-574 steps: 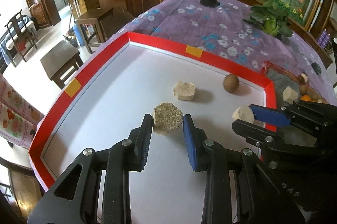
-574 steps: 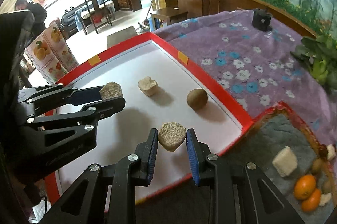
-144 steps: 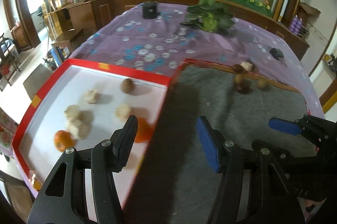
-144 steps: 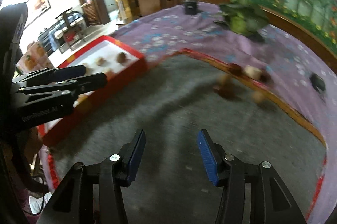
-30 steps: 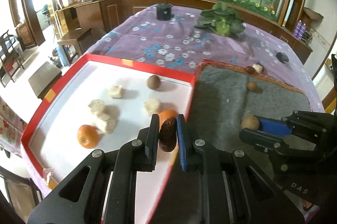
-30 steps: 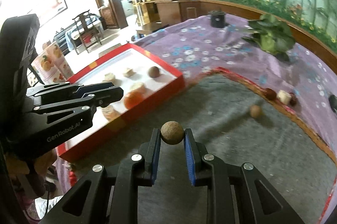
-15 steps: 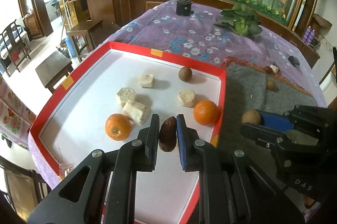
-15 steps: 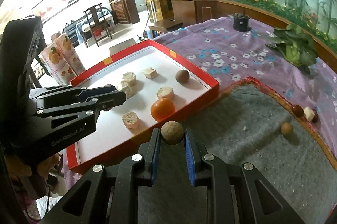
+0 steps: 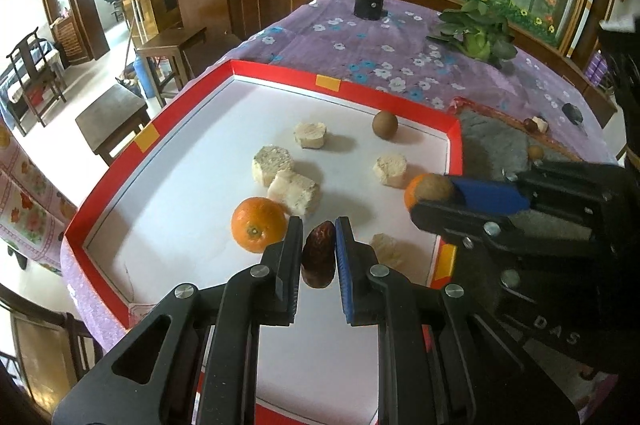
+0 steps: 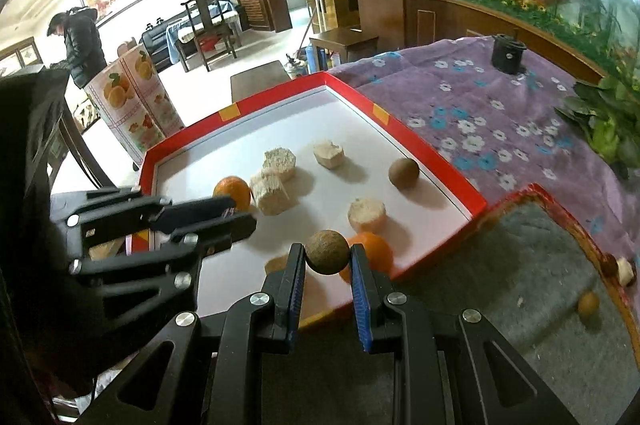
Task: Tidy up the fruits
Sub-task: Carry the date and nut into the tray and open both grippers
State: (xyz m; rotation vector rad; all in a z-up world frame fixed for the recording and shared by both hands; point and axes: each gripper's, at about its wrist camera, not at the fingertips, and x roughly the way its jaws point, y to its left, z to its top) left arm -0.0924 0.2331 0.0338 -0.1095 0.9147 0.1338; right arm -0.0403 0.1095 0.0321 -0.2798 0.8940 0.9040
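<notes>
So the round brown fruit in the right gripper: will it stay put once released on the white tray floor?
Probably not. The round brown fruit looks near-spherical and the tray floor smooth, so it may roll. The red rim should stop it. The right gripper grips near its tips, so it could slip.

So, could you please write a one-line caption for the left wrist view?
Left hand-held gripper holds a dark date over the red-rimmed tray of oranges and pale chunks.
</notes>
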